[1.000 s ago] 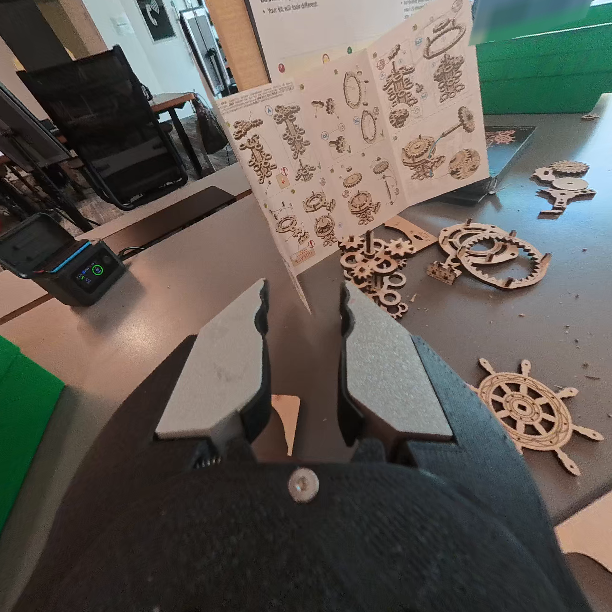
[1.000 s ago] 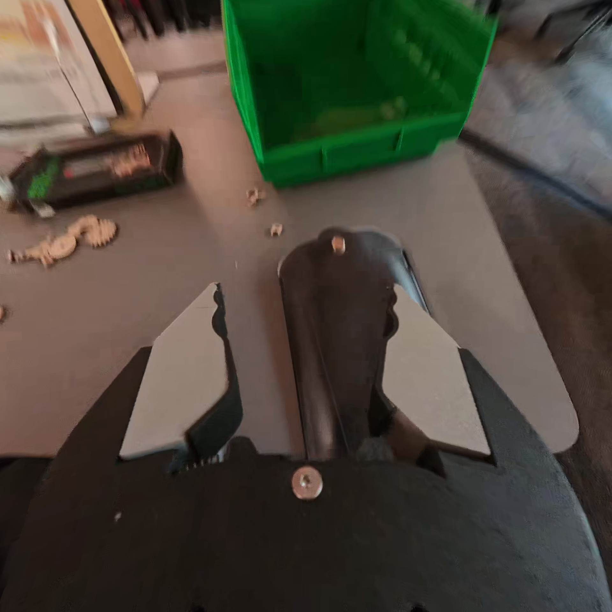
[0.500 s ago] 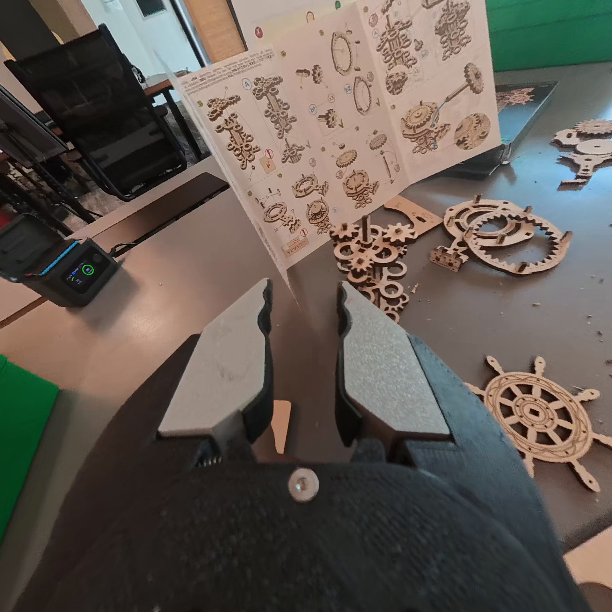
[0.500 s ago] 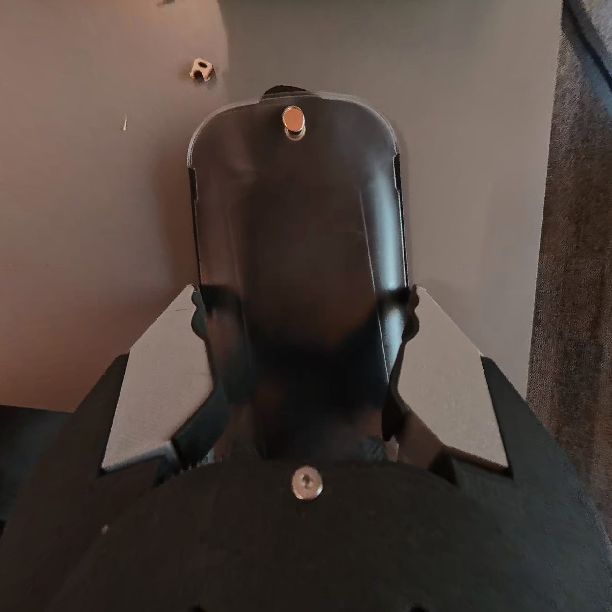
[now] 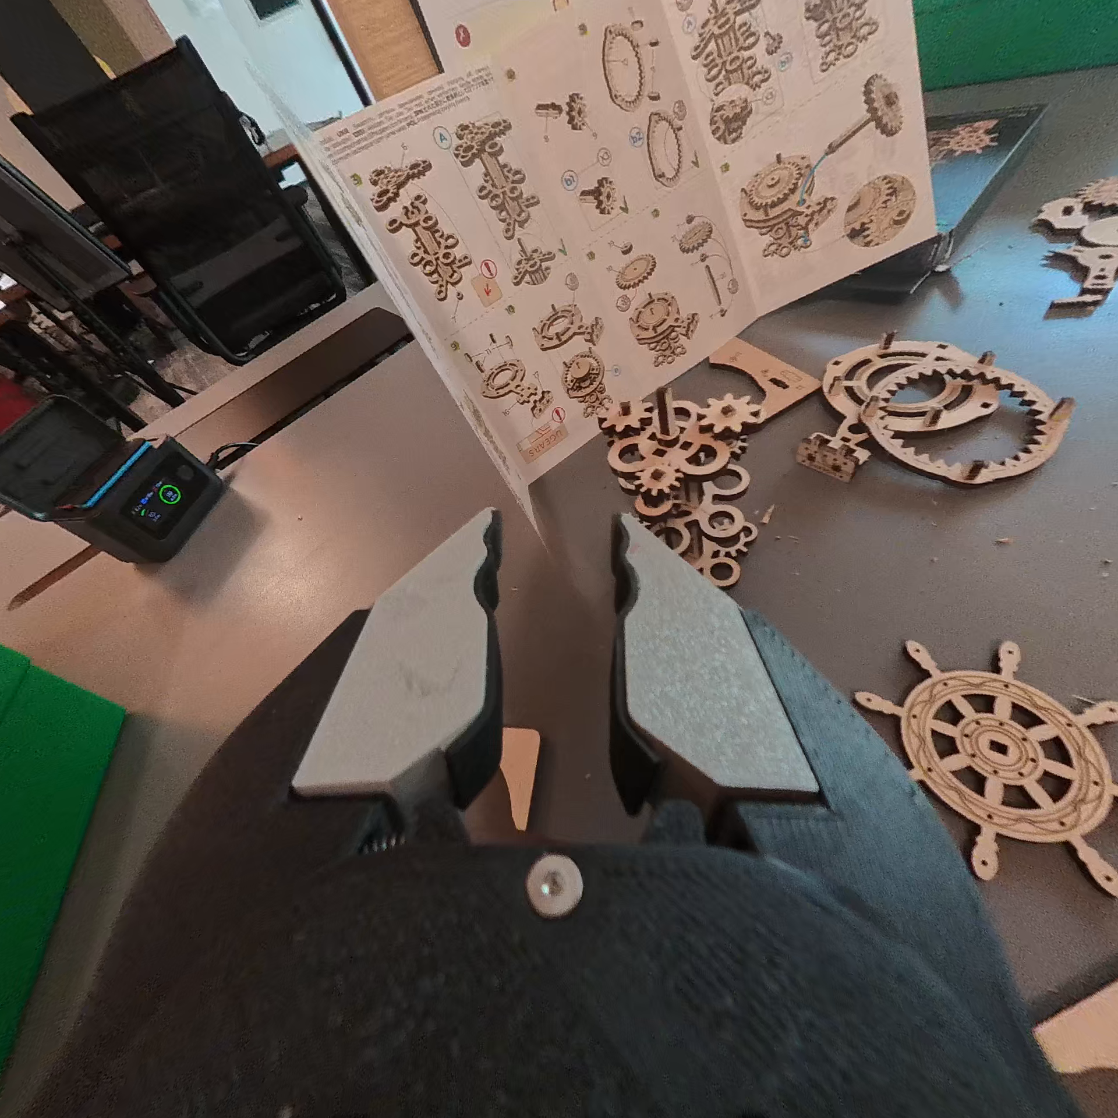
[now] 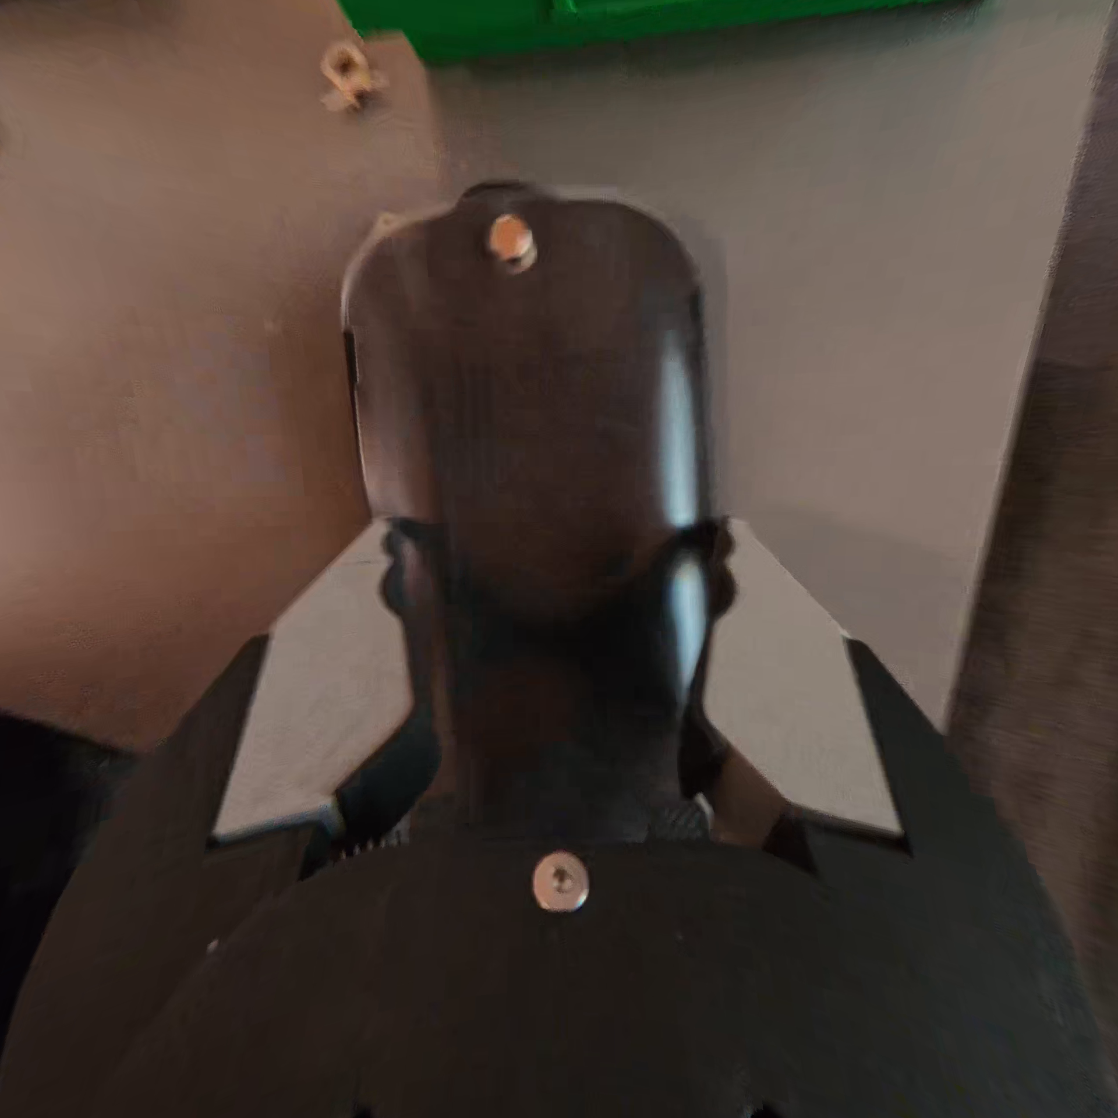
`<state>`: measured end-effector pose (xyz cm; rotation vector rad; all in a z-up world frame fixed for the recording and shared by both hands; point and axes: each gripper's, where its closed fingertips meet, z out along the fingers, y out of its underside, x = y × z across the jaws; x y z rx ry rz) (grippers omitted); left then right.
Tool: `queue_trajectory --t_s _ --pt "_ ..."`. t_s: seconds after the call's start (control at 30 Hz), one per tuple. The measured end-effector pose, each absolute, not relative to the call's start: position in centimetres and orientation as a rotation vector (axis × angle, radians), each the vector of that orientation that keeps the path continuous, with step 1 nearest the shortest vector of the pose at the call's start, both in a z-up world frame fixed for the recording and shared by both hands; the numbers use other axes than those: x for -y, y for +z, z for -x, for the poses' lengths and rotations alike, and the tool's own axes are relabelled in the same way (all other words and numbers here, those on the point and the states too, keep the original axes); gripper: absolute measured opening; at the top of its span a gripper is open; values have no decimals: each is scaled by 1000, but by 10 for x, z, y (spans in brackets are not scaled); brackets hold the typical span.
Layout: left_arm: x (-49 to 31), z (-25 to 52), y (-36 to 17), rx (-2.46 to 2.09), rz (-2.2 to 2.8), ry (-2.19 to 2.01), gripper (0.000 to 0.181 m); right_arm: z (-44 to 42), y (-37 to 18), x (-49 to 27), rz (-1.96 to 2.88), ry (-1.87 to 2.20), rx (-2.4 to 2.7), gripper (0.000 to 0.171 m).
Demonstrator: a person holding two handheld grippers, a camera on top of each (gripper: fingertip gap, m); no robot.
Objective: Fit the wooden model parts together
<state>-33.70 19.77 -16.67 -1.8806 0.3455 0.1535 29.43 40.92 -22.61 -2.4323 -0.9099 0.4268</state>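
In the left wrist view my left gripper (image 5: 555,532) is open and empty, low over the grey table (image 5: 302,575). Just ahead and to its right lies a wooden gear cluster (image 5: 677,466) with an upright peg. Farther right are a toothed ring assembly (image 5: 950,417) and a flat ship's wheel (image 5: 1010,756). In the blurred right wrist view my right gripper (image 6: 556,544) is shut on a glossy black rounded piece (image 6: 520,393) with a silver stud, held over the table.
A folded instruction sheet (image 5: 635,212) stands behind the gear cluster. A black box with a lit screen (image 5: 121,484) sits at the left. A green bin (image 6: 665,24) is ahead of the right gripper, near a small wooden bit (image 6: 348,69). The table edge and carpet (image 6: 1059,423) are at the right. About 65 cm separates my left fingertips from my right. The flat ship's wheel (image 5: 1010,756) lies some 12 cm from my left tips, 55 cm from my right tips.
My left gripper has moved forward toward the sheet and gear cluster, still open. My right gripper has closed both fingers on the black piece and tipped down toward the table.
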Motion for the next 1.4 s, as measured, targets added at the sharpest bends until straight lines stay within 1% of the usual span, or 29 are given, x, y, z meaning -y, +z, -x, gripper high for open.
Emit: queue_trajectory --t_s 0.07,0.1,0.17,0.23,0.27,0.37,0.43,0.47,0.5,0.53,0.63,0.7,0.73,0.77,0.8,0.87,1.0,1.07,1.2,1.3,1.37,1.4 --pt "-198 337 -168 -358 1888 166 32 -288 -222 -407 2404 398 913 90" --pt "-198 338 -169 -358 1893 173 32 -283 -216 -407 2391 439 881 80" --pt "-198 339 -170 -353 1899 180 32 -269 -196 -405 2324 534 826 89" --pt "-198 343 -170 -326 1909 189 32 -242 -164 -396 2193 646 819 87" --pt "-198 343 -170 -310 1919 167 36 -222 -145 -389 2107 711 835 86" --pt "-206 344 -162 -215 1989 95 64 -138 -93 -361 1805 916 911 90" --pt "-216 346 -143 -169 1980 68 65 -73 -75 -345 1679 1028 981 92" --pt "-223 347 -135 -149 1988 49 72 -39 -74 -340 1660 1068 1022 92" --pt "-231 348 -128 -136 2005 23 90 -5 -77 -338 1659 1098 1060 93" --pt "-239 349 -125 -121 2029 -1 101 28 -81 -336 1667 1121 1100 97" --pt "-263 371 -141 -59 2154 12 105 116 -106 -343 1725 1120 1189 94" --pt "-276 381 -159 -80 2210 -6 62 158 -124 -357 1775 1078 1204 86" --pt "-281 378 -166 -115 2210 -62 40 174 -133 -359 1801 1081 1237 69" --pt "-284 373 -172 -151 2203 -134 18 187 -140 -355 1817 1117 1300 27" --pt "-288 372 -172 -154 2179 -155 0 195 -144 -351 1836 1153 1348 0" --pt "-292 375 -154 -195 2063 -67 0 202 -129 -353 1764 1149 1344 0" --pt "-278 377 -76 -281 1717 93 0 192 -51 -354 1344 977 1290 0" --pt "-272 382 -55 -271 1644 104 0 192 -33 -352 1220 937 1314 0" --pt "-274 394 -60 -231 1625 79 0 201 -48 -354 1203 936 1361 0" --pt "-267 394 -72 -242 1633 98 0 206 -75 -323 1229 1159 1484 0" --pt "-260 404 -71 -210 1638 131 0 211 -100 -295 1235 1268 1636 0" --pt "-256 412 -65 -171 1642 146 0 213 -116 -285 1278 1269 1715 18"
